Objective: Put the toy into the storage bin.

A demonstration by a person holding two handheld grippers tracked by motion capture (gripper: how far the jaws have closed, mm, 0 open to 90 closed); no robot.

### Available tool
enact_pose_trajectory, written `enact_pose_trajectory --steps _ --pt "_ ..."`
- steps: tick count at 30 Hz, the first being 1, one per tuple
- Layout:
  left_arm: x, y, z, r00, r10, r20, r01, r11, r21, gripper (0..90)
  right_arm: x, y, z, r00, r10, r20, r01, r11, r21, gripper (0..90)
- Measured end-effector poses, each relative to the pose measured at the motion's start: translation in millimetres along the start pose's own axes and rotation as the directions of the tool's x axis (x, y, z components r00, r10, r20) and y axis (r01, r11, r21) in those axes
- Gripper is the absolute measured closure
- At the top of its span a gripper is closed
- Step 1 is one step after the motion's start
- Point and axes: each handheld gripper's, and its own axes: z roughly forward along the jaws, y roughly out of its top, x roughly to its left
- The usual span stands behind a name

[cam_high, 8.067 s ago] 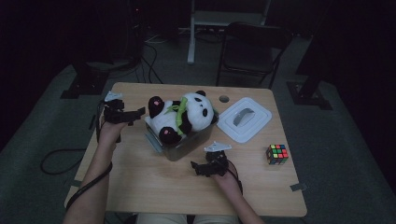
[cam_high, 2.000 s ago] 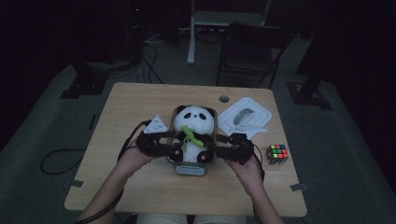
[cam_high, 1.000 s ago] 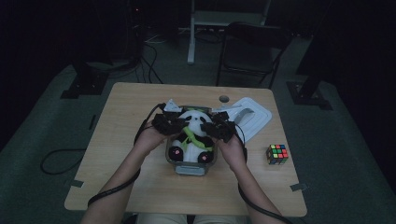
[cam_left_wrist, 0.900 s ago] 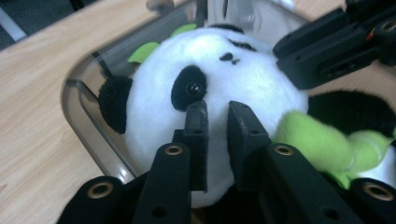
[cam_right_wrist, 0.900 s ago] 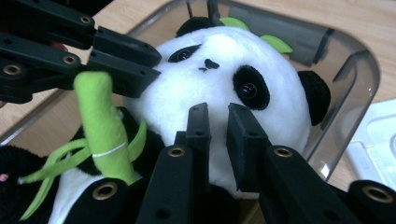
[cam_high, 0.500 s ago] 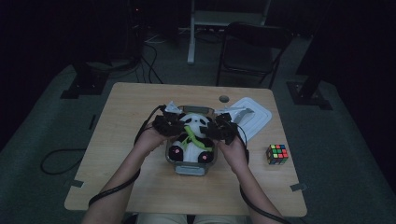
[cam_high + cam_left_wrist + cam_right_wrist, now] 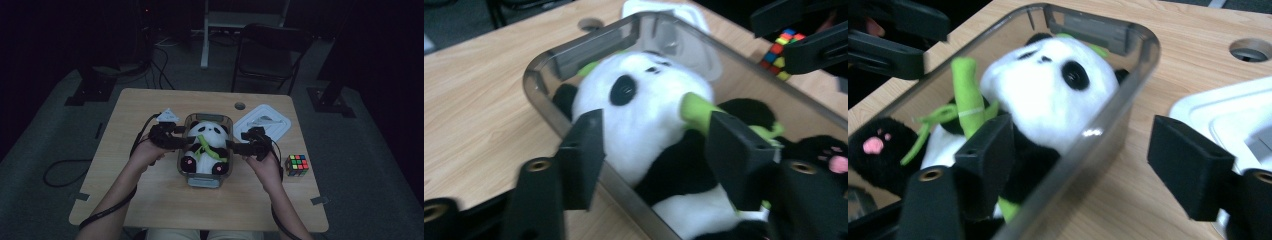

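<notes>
Panda toy (image 7: 206,145) now lies face up inside the grey tub (image 7: 186,131) mid-table. Left tongs (image 7: 182,143) and right tongs (image 7: 234,148) have just been opening, released either side of the tub, pads clear. Packing looks finished; the white lid (image 7: 264,121) waits beside the tub.

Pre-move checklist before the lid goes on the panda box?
1. Panda lies inside box: ok.
2. Nothing sticks above the rim: cannot tell; the head sits near rim height.
3. Left gripper released: ok, jaws have just been opening and straddle the box wall, not pressing.
4. Right gripper released: ok, jaws have just been opening either side of the wall.
5. Lid free beside box: ok.
6. Cube clear of box: ok.
</notes>
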Motion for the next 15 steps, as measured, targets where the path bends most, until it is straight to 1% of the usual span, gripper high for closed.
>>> enact_pose_trajectory --steps 1,2,3,4,5,6,7,8,9,11,14,15 --pt "0.0 0.0 0.0 1.0000 0.000 0.000 0.000 1.0000 0.000 37.0 -1.4 -2.5 -2.7 1.0000 0.003 0.008 -0.003 1.000 -0.003 20.5" --pt "-1.5 -2.2 -3.1 0.9999 0.015 0.000 -0.015 0.9999 -0.002 32.2 -2.7 -5.1 -5.6 0.9998 0.004 0.017 -0.004 1.000 -0.007 19.5" --pt "-1.6 -3.3 -5.0 0.9999 0.016 0.002 -0.016 0.9999 -0.006 30.0 -4.5 -7.7 -8.6 0.9997 0.003 0.024 -0.002 1.000 -0.012 18.8" --pt "-1.4 -4.2 -7.0 0.9999 0.012 0.005 -0.012 0.9999 -0.009 29.5 -6.3 -10.3 -11.9 0.9996 0.009 0.027 -0.008 1.000 -0.015 18.2" --pt "-1.2 -5.0 -9.2 0.9999 0.014 0.002 -0.014 0.9998 -0.012 26.8 -8.2 -12.9 -15.3 0.9994 0.016 0.030 -0.015 1.000 -0.020 17.2" --pt "-1.2 -5.0 -9.2 0.9999 0.014 0.002 -0.014 0.9998 -0.012 25.4 -8.2 -12.9 -15.3 0.9994 0.016 0.030 -0.015 1.000 -0.020 17.2" --pt "-1.5 -6.8 -14.5 0.9998 0.013 -0.014 -0.013 0.9998 -0.016 25.4 -10.3 -15.6 -18.9 0.9993 0.022 0.031 -0.021 0.999 -0.027 17.1" --pt "-1.9 -7.7 -16.3 0.9997 0.011 -0.023 -0.012 0.9998 -0.014 18.6 -15.2 -21.9 -27.4 0.9990 0.025 0.036 -0.024 0.999 -0.041 14.2" --pt "-2.3 -9.5 -19.5 0.9991 0.022 -0.037 -0.023 0.9996 -0.016 18.6 -16.9 -24.1 -30.3 0.9986 0.031 0.043 -0.029 0.998 -0.047 14.2" --pt "-2.7 -13.0 -22.4 0.9988 0.019 -0.045 -0.021 0.9995 -0.025 16.8 -22.4 -30.0 -38.0 0.9977 0.036 0.057 -0.032 0.998 -0.058 14.2" --pt "-2.5 -17.6 -25.1 0.9987 0.010 -0.049 -0.011 0.9994 -0.033 12.7 -32.1 -38.5 -49.3 0.9943 0.066 0.084 -0.059 0.995 -0.076 14.2" --pt "-2.1 -22.2 -27.1 0.9965 0.014 -0.082 -0.017 0.9995 -0.028 7.4 -36.2 -41.6 -53.4 0.9928 0.071 0.096 -0.064 0.995 -0.079 14.1"
